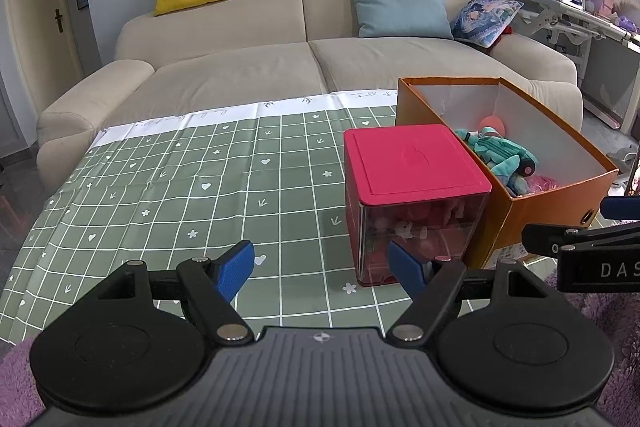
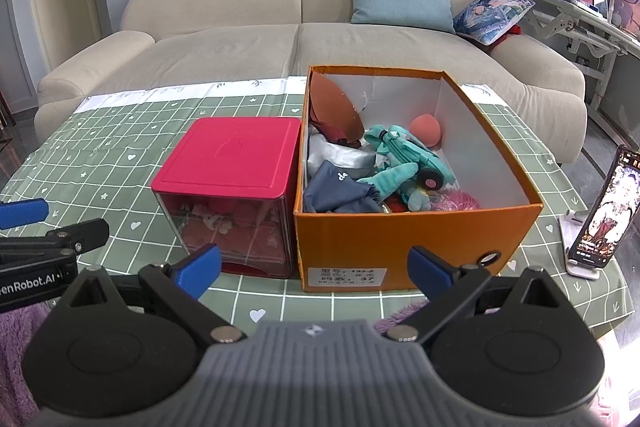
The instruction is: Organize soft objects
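**Desk:** Where do the soft things lie from the two grippers?

**Photographer:** In the orange box (image 2: 416,239), heaped at its near-left end: a teal plush (image 2: 394,163) lying long from ten o'clock to four, on a navy cloth (image 2: 338,193). The box sits at twelve o'clock of the right gripper (image 2: 314,269), jaws wide and empty. From the left gripper (image 1: 322,267), equally wide and empty, it lies at two o'clock, behind the red-lidded case (image 1: 416,163). The right looks nearer.

Left gripper (image 1: 320,265) and right gripper (image 2: 314,271): black frames, blue ribbed jaws, grey bodies.
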`<control>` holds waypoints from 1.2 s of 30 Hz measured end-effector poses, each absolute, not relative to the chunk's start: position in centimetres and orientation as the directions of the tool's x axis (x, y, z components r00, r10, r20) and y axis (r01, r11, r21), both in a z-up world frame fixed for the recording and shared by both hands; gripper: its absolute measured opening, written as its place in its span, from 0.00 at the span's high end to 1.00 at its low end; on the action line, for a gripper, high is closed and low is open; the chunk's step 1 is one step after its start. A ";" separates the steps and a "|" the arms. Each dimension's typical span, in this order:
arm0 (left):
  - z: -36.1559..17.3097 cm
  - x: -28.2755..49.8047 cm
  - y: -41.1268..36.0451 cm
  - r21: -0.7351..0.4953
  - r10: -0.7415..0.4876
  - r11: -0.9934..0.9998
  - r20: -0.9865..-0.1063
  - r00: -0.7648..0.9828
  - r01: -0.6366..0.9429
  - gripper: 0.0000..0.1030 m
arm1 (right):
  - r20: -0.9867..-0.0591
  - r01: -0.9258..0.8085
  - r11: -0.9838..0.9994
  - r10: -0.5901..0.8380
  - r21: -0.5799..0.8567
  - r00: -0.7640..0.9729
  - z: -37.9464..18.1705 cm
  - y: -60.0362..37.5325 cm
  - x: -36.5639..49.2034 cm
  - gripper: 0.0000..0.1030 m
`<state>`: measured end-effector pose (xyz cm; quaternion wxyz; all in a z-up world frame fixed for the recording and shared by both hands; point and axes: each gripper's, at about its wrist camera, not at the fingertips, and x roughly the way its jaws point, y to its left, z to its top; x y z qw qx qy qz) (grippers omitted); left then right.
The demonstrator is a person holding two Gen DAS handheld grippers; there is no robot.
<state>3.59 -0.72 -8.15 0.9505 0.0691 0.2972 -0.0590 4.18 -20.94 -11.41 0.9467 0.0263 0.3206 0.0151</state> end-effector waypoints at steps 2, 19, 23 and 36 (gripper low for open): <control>-8.2 3.6 -0.8 0.099 -0.072 0.983 -0.574 0.816 0.156 0.13 | -0.606 -0.011 0.998 0.046 0.062 0.794 -11.5 -21.0 4.2 0.05; -8.1 3.7 -0.8 0.103 -0.070 0.982 -0.575 0.815 0.156 0.13 | -0.606 -0.010 0.998 0.046 0.062 0.794 -11.5 -20.9 4.1 0.05; -8.1 3.7 -0.9 0.105 -0.070 0.982 -0.575 0.815 0.159 0.13 | -0.606 -0.010 0.998 0.046 0.062 0.794 -11.5 -20.9 4.1 0.05; -8.1 3.8 -1.2 0.116 -0.067 0.980 -0.570 0.819 0.161 0.13 | -0.607 -0.010 0.998 0.047 0.063 0.793 -11.5 -20.9 4.2 0.05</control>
